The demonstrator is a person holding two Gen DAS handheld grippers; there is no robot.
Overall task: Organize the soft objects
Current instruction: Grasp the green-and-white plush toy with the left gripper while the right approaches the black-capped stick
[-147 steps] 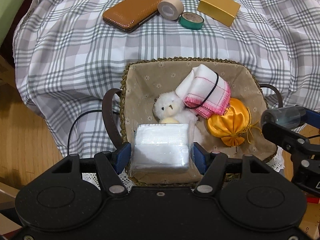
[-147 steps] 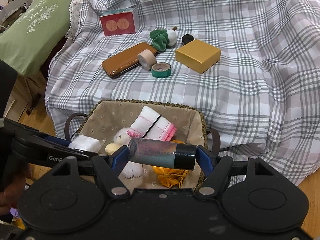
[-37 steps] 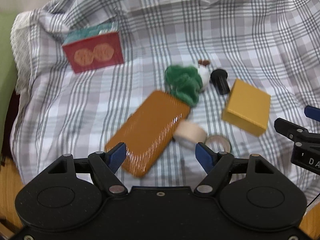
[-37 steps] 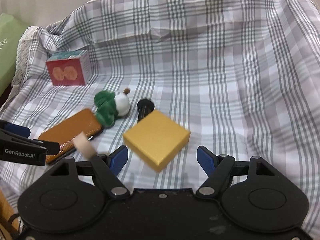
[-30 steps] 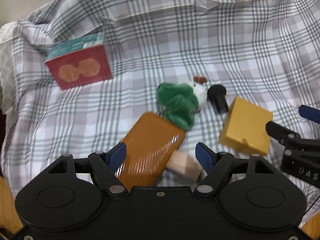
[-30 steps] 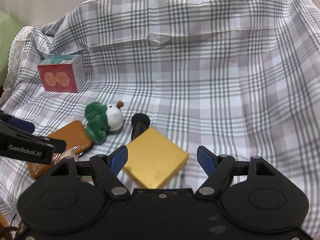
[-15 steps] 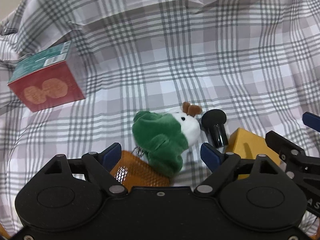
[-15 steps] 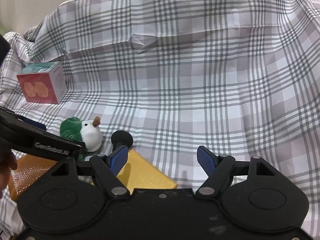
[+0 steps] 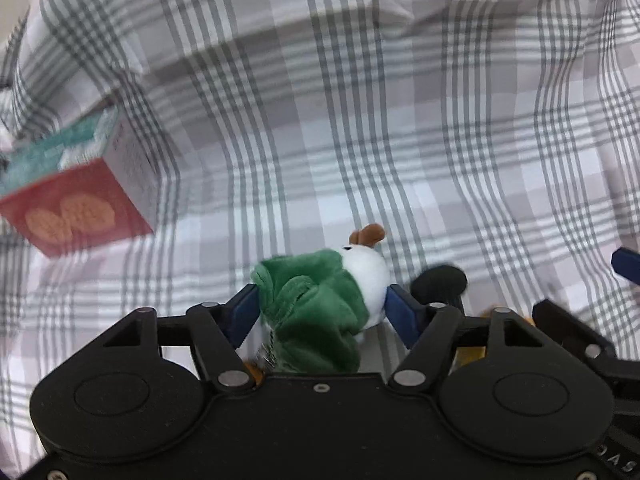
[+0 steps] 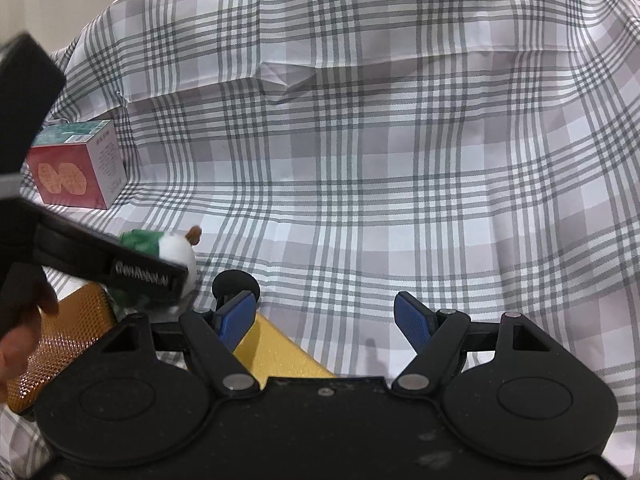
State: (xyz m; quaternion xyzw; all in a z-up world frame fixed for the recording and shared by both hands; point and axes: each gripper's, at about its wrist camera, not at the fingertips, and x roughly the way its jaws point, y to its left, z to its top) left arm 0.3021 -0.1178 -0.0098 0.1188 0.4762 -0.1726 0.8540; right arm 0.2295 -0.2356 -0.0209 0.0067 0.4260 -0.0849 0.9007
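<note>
A green and white plush toy point(image 9: 320, 300) with a brown tuft lies on the checked cloth. My left gripper point(image 9: 320, 308) has a blue pad on each side of it, touching or nearly touching; the jaws stand wide and I cannot tell if they squeeze it. In the right wrist view the plush toy point(image 10: 176, 250) shows behind the left gripper's finger point(image 10: 140, 270). My right gripper point(image 10: 326, 318) is open and empty, low over the cloth to the right of the toy.
A red and teal box point(image 9: 76, 196) stands at the left, also in the right wrist view point(image 10: 76, 164). A black knob point(image 10: 235, 285), a yellow box point(image 10: 276, 356) and an orange case point(image 10: 60, 344) lie close around the toy. The checked cloth point(image 10: 400, 160) rises behind.
My left gripper has moved forward and down until the plush toy sits between its pads, and the jaws have narrowed a little. The right gripper has advanced slightly, still open.
</note>
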